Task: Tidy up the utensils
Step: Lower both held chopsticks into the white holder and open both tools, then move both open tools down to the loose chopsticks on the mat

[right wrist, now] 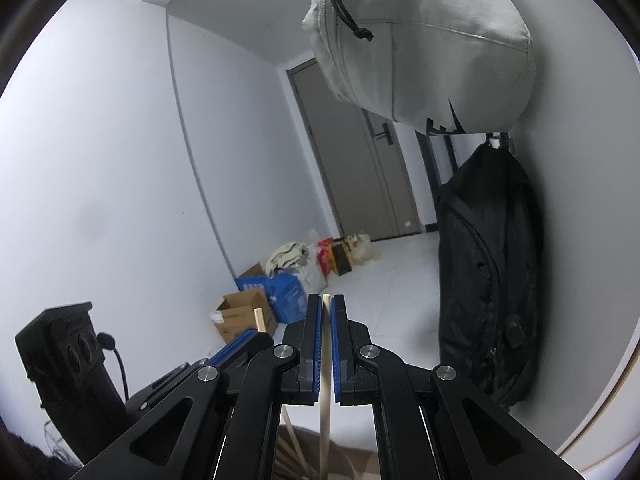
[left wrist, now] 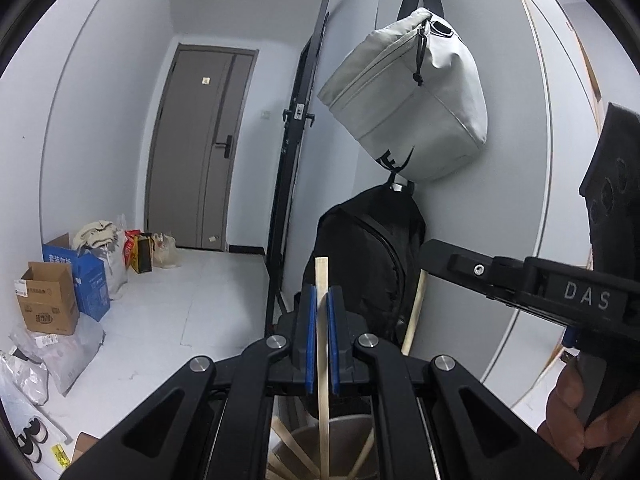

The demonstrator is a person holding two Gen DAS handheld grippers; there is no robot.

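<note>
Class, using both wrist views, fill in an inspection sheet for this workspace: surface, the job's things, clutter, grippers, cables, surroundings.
Surface: no tabletop in view; pale floor only.
Job's things: one wooden stick clamped upright in the left gripper; another wooden stick in the right gripper; more sticks stand in a grey container below.
Clutter: cardboard boxes, a blue box, plastic bags and shoes along the left wall.
Grippers: both shut on their sticks; a hand holds the right one.
Cables: one black lead beside the left gripper's body.
Surroundings: grey door, grey bag and black backpack hanging on the wall.
</note>
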